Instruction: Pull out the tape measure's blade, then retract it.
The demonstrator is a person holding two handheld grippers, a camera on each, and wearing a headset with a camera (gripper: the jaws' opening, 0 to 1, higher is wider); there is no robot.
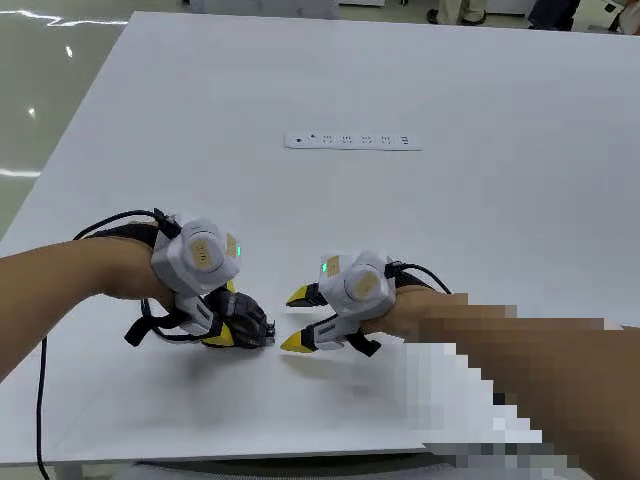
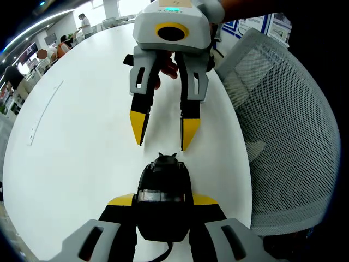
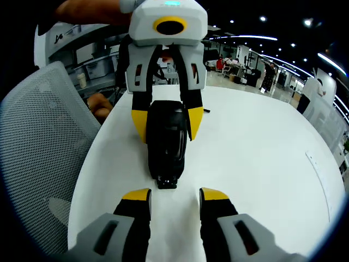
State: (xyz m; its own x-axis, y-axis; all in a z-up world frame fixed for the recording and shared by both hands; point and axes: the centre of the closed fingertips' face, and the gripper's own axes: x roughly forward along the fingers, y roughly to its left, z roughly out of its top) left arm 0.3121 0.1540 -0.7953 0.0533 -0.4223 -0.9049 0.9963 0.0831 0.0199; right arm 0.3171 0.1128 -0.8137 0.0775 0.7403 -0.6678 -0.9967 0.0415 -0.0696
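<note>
Nothing here can be read. A white strip (image 1: 352,141) lying on the bench (image 1: 520,230) bears a row of small dark marks, too small to make out. In the left gripper view, blue-and-white posters (image 2: 256,23) beyond the bench carry print blurred past reading.

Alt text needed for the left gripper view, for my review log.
The left gripper, rising from the bottom, is shut on a black tape measure over a white table. Opposite it, the right gripper points its open yellow-tipped jaws at the tape measure's front end, not touching it. A grey mesh chair stands beside the table.
</note>
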